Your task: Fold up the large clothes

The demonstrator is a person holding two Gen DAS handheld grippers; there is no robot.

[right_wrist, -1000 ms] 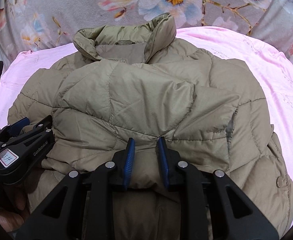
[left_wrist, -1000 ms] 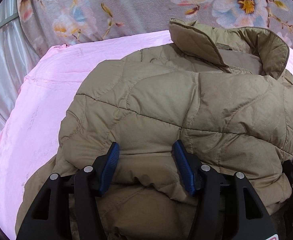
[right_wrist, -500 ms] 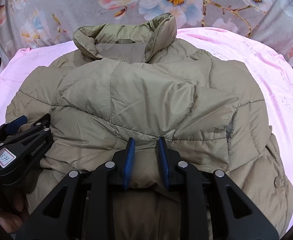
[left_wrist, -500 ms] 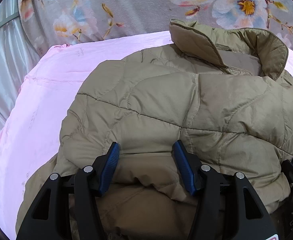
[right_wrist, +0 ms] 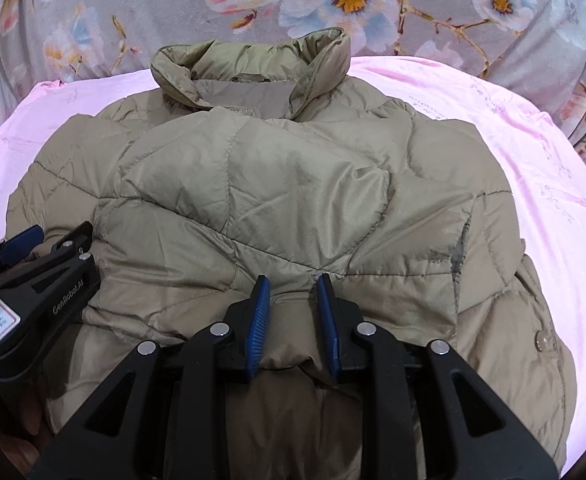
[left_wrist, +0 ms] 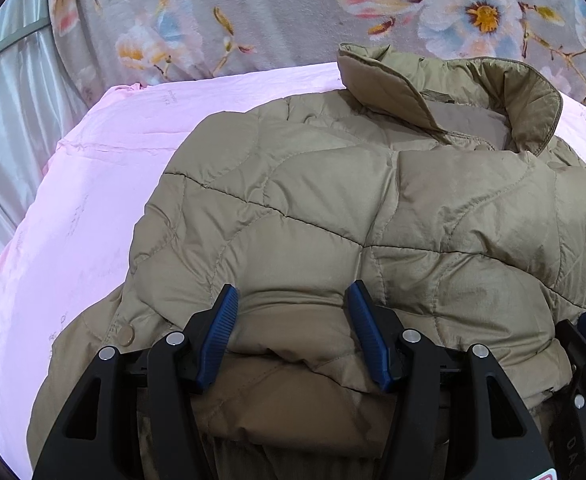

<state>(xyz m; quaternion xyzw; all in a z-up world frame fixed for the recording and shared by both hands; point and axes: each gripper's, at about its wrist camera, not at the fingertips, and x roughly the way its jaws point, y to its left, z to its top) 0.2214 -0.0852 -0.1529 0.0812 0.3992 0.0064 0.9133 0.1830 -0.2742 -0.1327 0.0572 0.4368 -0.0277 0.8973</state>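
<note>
Left wrist view: the left gripper (left_wrist: pixel 292 312) is closed on a thick fold of the khaki quilted jacket (left_wrist: pixel 373 208), its blue pads (left_wrist: pixel 223 332) pressed into both sides of the puffed hem. Ahead of the jaws the jacket is spread up to its raised collar (left_wrist: pixel 433 84); the pink sheet (left_wrist: pixel 93 200) is seen left of them, a floral cloth (left_wrist: pixel 253 12) beyond. A snap button (left_wrist: pixel 126 336) lies just left of the jaws.

Right wrist view: the right gripper (right_wrist: pixel 293 300) is clamped on a narrower pinch of the hem, bunched between its pads. The left gripper is seen far left of these jaws, on the same edge.
</note>
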